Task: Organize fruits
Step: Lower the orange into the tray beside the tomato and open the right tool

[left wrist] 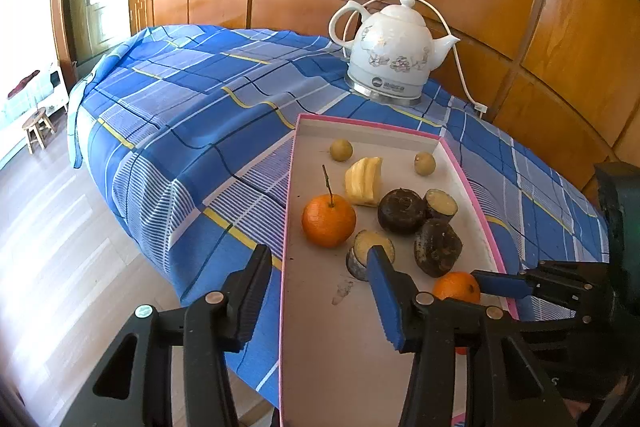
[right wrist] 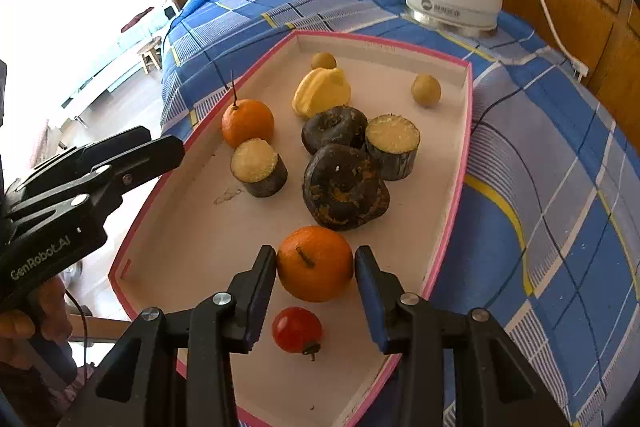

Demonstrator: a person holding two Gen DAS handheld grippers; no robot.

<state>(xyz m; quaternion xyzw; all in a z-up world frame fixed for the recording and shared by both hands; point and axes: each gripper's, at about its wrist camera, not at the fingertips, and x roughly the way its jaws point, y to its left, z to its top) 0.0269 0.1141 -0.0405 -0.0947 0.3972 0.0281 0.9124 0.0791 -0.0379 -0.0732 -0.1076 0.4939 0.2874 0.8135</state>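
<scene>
A pink-rimmed white tray (right wrist: 444, 239) holds the fruit: an orange with a long stem (right wrist: 248, 122), a near orange (right wrist: 315, 263), a red cherry tomato (right wrist: 297, 329), two dark round fruits (right wrist: 344, 187), two cut dark-skinned pieces (right wrist: 258, 167), a yellow piece (right wrist: 321, 91) and two small tan fruits (right wrist: 426, 90). My right gripper (right wrist: 315, 267) is open, its fingers on either side of the near orange. My left gripper (left wrist: 320, 267) is open and empty over the tray's left rim (left wrist: 285, 267); it also shows in the right wrist view (right wrist: 152, 151).
The tray lies on a blue checked cloth (left wrist: 192, 107) over a table. A white ceramic kettle (left wrist: 390, 53) with a cord stands behind the tray, near the wooden wall. The table edge drops to the floor at left; a small stool (left wrist: 38, 127) stands far off.
</scene>
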